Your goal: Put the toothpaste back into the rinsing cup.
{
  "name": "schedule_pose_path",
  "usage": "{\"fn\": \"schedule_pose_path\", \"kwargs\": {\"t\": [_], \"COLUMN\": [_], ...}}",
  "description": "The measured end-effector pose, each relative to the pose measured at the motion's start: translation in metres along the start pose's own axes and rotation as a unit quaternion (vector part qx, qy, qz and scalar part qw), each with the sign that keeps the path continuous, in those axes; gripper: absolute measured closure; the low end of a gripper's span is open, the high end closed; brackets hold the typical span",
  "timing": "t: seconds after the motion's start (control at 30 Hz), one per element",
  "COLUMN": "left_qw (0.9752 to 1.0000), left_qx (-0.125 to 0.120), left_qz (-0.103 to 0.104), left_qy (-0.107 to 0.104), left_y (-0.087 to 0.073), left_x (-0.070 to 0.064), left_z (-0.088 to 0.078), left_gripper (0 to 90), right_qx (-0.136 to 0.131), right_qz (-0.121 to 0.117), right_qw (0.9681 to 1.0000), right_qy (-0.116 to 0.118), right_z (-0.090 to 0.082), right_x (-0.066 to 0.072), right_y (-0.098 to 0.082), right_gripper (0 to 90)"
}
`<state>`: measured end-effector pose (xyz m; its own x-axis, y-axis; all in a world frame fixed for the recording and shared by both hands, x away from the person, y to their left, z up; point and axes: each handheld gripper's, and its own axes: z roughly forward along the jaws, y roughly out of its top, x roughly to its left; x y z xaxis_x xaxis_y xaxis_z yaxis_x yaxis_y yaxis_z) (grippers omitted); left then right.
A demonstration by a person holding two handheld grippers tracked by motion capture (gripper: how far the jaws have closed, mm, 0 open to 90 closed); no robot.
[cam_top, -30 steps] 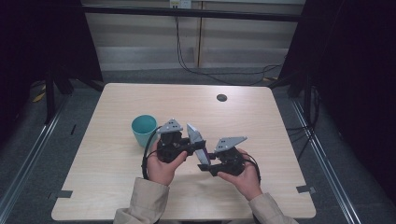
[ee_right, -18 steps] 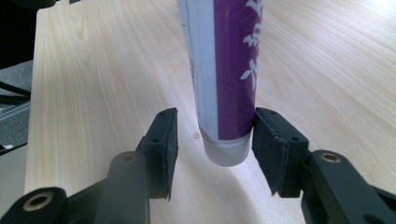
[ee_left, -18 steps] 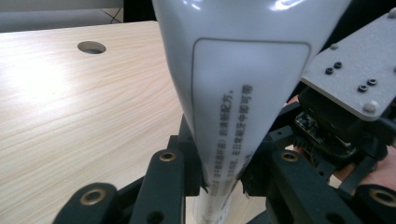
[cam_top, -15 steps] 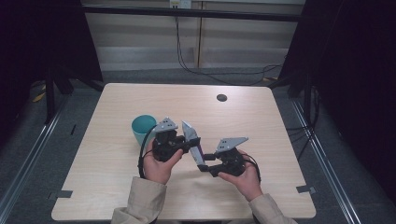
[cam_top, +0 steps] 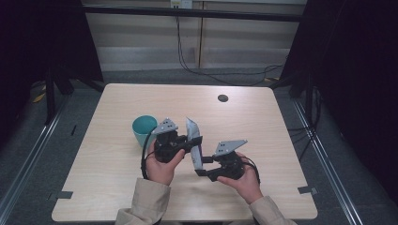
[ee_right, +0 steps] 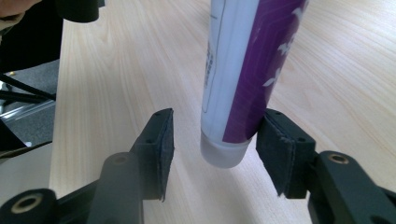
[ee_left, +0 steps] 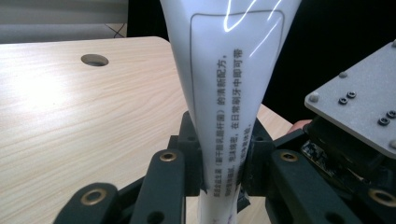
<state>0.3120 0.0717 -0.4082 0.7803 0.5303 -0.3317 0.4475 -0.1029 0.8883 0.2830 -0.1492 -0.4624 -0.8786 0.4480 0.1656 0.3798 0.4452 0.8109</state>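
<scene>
Left hand-held gripper (ee_left: 223, 175) clamps tube (ee_left: 229, 93) | right hand-held gripper (ee_right: 215, 156) wide around cap (ee_right: 223, 154)

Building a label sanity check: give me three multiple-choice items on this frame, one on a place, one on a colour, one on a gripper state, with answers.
1. Where is the cup?
A. left of the left gripper
B. at the table's far right corner
C. on the floor

2. What colour is the cup?
A. red
B. teal
C. yellow

3. How are the right gripper's fingers?
A. clamped on the cup
B. shut on nothing
C. open around the cap end of the tube

Answers:
1 A, it stands beside the left gripper.
2 B, the high view shows teal.
3 C, the right gripper has gaps beside the tube.
</scene>
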Motion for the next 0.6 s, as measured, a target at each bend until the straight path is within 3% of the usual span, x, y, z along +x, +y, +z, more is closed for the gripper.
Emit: {"fn": "schedule_pose_path", "kwargs": {"t": [0.1,0.27,0.3,0.4,0.6], "left_qw": [1.0,0.9999,0.9999,0.9999,0.9994], "left_qx": [-0.001,0.002,0.001,-0.001,-0.006], "left_qz": [-0.001,0.009,0.01,0.016,0.023], "left_qy": [0.001,-0.007,-0.006,0.002,0.026], "left_y": [0.0,0.002,0.002,0.005,0.009], "left_x": [0.0,0.0,0.0,0.002,0.013], "left_z": [0.001,-0.001,-0.003,-0.009,-0.025], "left_gripper": [74.3,74.5,74.5,74.4,74.4], "right_qx": [0.007,0.004,0.005,0.008,0.031], "right_qz": [-0.013,-0.013,-0.008,-0.002,0.024], "right_qw": [0.9999,0.9999,0.9998,0.9995,0.9963], "right_qy": [-0.008,-0.009,-0.02,-0.031,-0.076], "right_z": [0.0,-0.004,-0.006,-0.01,-0.021], "right_x": [0.001,-0.002,-0.006,-0.011,-0.028], "right_y": [0.001,-0.002,-0.007,-0.015,-0.045], "right_gripper": [46.4,43.2,37.6,34.3,23.7]}}
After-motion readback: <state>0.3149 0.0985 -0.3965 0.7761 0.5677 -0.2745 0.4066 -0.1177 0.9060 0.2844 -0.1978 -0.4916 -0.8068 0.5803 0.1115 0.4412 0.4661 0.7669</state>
